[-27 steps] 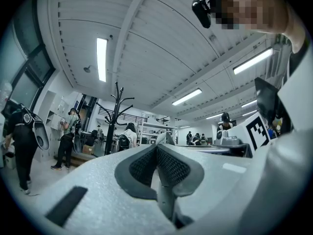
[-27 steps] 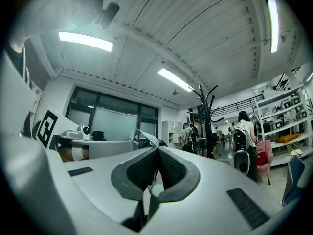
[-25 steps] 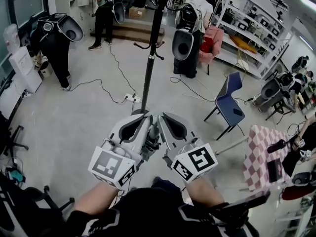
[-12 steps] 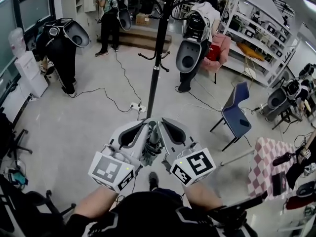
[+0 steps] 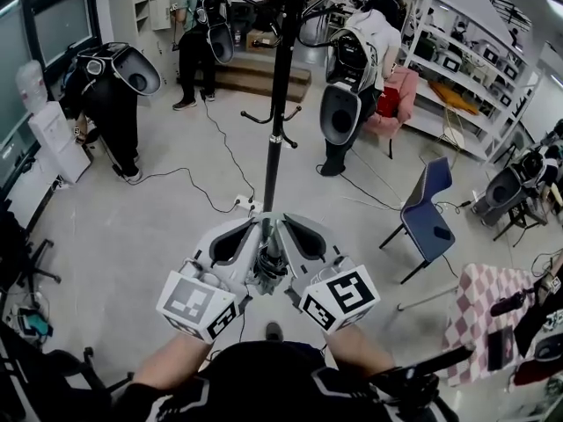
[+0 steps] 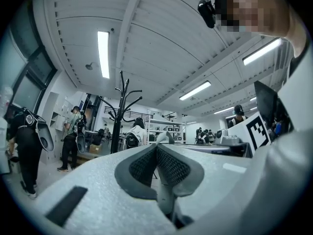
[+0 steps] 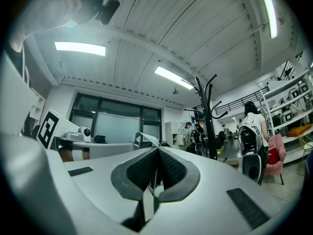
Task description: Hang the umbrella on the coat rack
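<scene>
The coat rack (image 5: 280, 77) stands well ahead of our grippers. We judge that a short or skewed reach could miss it and drop the folded umbrella (image 5: 269, 266) held between them. Our left gripper (image 6: 156, 148) and right gripper (image 7: 156, 151) sit side by side, tips forward, each clamped on the umbrella.

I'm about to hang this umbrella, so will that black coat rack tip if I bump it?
Possibly: the coat rack is a tall, thin pole with hooks branching off it, so a sideways nudge up high might rock it. It looks stiff, probably metal. Its base is hidden, so footing can't be judged.
</scene>
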Action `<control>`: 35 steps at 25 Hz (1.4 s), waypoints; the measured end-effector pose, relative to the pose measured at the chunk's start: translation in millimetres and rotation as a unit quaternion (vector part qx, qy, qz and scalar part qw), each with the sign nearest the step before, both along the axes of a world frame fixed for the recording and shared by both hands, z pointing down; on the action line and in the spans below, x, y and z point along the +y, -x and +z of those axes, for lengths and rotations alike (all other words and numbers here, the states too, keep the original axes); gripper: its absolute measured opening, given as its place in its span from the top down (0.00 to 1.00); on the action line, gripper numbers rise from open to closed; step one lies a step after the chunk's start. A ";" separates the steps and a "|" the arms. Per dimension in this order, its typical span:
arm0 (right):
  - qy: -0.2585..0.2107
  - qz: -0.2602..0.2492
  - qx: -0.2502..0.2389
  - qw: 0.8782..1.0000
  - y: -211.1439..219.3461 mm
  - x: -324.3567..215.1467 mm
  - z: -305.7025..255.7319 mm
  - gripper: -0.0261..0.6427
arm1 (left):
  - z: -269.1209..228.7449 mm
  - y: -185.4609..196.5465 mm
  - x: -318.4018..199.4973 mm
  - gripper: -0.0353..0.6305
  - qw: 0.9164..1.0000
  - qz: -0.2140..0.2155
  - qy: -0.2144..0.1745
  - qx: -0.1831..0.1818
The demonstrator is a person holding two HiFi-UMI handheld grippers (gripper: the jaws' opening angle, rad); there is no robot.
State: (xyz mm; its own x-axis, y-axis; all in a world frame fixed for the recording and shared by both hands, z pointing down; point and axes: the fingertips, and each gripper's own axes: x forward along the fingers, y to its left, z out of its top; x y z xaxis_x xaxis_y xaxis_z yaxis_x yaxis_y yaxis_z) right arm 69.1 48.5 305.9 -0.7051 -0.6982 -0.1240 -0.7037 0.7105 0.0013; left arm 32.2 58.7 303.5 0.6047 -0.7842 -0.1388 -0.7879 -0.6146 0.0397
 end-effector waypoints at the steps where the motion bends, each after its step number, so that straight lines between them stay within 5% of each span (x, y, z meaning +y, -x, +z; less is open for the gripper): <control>1: -0.001 -0.002 0.000 1.000 -3.8 -5.9 -1.6 0.95 | -1.2 -4.1 -5.9 0.93 1.000 -0.002 0.000 -0.001; 24: -0.017 -0.071 -0.006 0.997 -34.9 -95.7 -5.2 0.95 | -2.0 -31.3 -96.5 0.93 0.998 -0.069 -0.001 -0.017; 35: -0.013 -0.076 -0.010 0.997 -43.2 -111.3 -2.8 0.95 | -0.6 -40.5 -112.2 0.93 0.997 -0.066 0.006 -0.029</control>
